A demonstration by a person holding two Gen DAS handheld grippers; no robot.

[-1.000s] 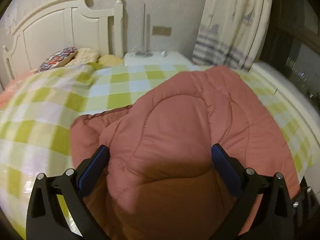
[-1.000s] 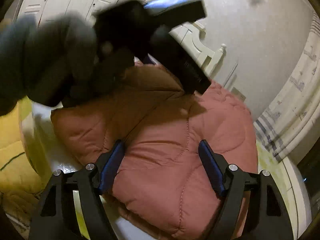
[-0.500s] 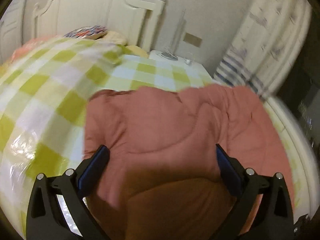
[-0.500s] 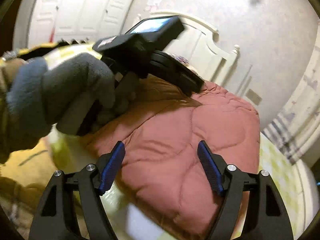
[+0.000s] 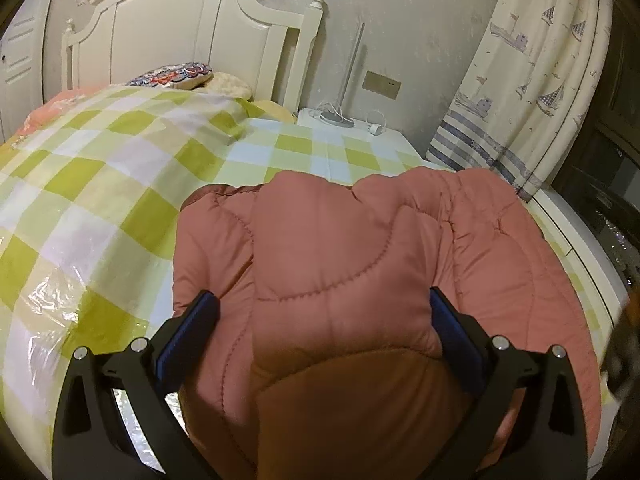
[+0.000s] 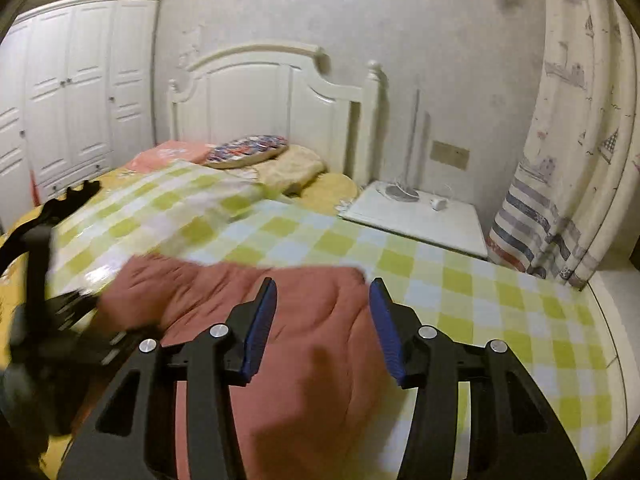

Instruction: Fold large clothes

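Observation:
A puffy pink quilted jacket (image 5: 344, 264) lies bunched on the green-and-white checked bed cover (image 5: 100, 184). My left gripper (image 5: 320, 312) is open wide, its blue-padded fingers (image 5: 188, 332) on either side of the jacket's near bulge; contact cannot be told. In the right wrist view the jacket (image 6: 312, 360) lies below my right gripper (image 6: 322, 308), which is open, narrower than before, and holds nothing. The left gripper shows blurred at the left edge of the right wrist view (image 6: 36, 320).
A white headboard (image 6: 280, 96) and pillows (image 6: 256, 152) are at the far end of the bed. A white nightstand (image 6: 420, 216) with a lamp base stands by the sailboat curtain (image 6: 568, 152). A white wardrobe (image 6: 68, 92) is at far left.
The right gripper swung to the right and levelled, now facing the headboard, and its jaws narrowed. The left gripper shifted slightly over the jacket, jaws still wide.

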